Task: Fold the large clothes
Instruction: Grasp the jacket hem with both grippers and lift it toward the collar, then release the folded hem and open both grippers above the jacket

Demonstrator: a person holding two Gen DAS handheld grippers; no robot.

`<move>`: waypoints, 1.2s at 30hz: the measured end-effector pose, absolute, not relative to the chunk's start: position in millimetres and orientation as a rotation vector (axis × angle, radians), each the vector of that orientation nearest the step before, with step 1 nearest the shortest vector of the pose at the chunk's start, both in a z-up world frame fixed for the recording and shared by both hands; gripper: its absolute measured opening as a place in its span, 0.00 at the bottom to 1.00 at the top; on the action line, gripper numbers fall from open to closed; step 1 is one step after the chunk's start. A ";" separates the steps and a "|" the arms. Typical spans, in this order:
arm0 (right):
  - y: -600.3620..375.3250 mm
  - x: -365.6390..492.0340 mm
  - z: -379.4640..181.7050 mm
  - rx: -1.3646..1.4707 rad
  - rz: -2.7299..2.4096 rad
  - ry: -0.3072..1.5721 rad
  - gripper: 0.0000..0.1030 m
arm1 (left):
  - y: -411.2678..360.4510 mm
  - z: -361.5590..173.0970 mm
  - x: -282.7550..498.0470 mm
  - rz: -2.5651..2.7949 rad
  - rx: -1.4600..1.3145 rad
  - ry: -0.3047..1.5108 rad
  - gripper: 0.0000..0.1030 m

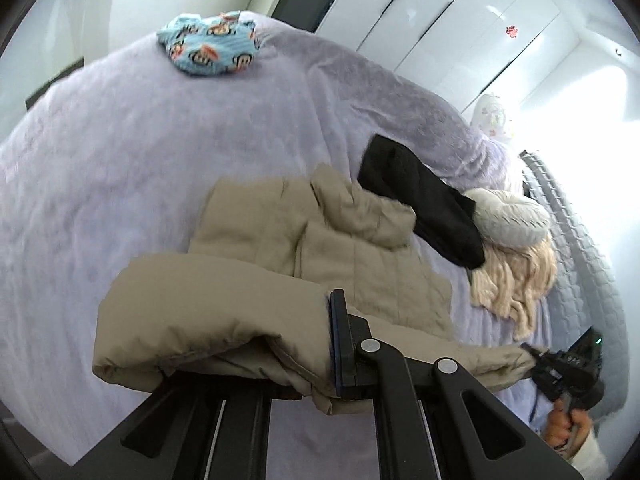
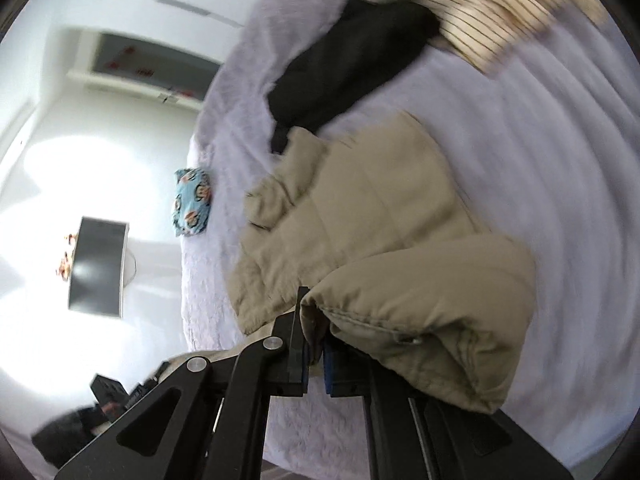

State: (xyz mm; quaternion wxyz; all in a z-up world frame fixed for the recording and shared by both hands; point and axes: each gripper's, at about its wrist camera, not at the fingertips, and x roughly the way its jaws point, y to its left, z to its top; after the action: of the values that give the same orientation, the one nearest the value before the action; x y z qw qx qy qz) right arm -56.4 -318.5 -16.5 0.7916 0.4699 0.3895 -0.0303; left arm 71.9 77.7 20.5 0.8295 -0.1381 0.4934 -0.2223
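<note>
The jacket I fold is plain beige, quilted in wide bands. My bed cover is pale lilac and fuzzy. On it lies a light blue cloth printed with brown monkey faces. One garment is solid black. A cream garment carries thin dark stripes. My grippers are black with blue pads. The cupboard doors are white, with small red ornaments.
</note>
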 end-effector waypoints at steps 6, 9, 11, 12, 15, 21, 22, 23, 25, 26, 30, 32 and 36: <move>-338.3 45.2 1.1 0.813 -0.024 0.915 0.05 | 37.8 5.9 153.5 -0.433 -0.188 1.055 0.10; -347.1 96.7 -14.5 0.763 -0.057 0.945 0.05 | 17.0 -25.5 196.1 -0.425 -0.115 1.068 0.10; -353.6 121.1 -30.2 0.748 -0.082 0.951 0.05 | 2.4 -50.8 219.2 -0.419 -0.057 1.074 0.10; -356.9 132.6 -41.4 0.749 -0.095 0.951 0.05 | -7.2 -68.3 233.2 -0.413 -0.023 1.077 0.10; -367.7 160.7 -83.9 0.765 -0.159 0.958 0.05 | -25.1 -114.9 262.6 -0.390 0.011 1.103 0.10; -383.5 190.1 -151.3 0.843 -0.204 0.969 0.05 | -41.5 -168.4 289.5 -0.391 0.004 1.106 0.10; -384.5 193.7 -156.1 0.845 -0.202 0.969 0.05 | -42.0 -170.6 291.1 -0.391 0.000 1.105 0.10; -385.9 196.6 -159.1 0.849 -0.200 0.966 0.05 | -41.1 -170.1 292.3 -0.392 -0.005 1.100 0.10; -389.0 199.0 -158.6 0.859 -0.203 0.966 0.06 | -38.7 -162.3 289.4 -0.397 -0.009 1.088 0.13; -389.9 200.0 -156.5 0.859 -0.203 0.978 0.06 | -34.8 -153.6 285.2 -0.408 -0.021 1.069 0.20; -388.6 196.3 -138.1 0.827 -0.173 0.982 0.17 | -17.9 -114.4 260.2 -0.384 -0.016 0.955 0.97; -385.9 186.4 -124.6 0.820 -0.153 0.967 0.32 | -16.2 -97.7 250.5 -0.389 0.020 0.903 0.97; -373.5 167.0 -100.0 0.759 -0.125 0.937 0.44 | -24.8 -95.3 246.8 -0.427 0.045 0.927 0.82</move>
State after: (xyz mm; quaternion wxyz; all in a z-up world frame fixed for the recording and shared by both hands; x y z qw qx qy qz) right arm 167.0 -373.5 -100.0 0.8217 0.3568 0.4405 -0.0589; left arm 246.8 -24.8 -95.3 0.8724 0.0216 0.4435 -0.2045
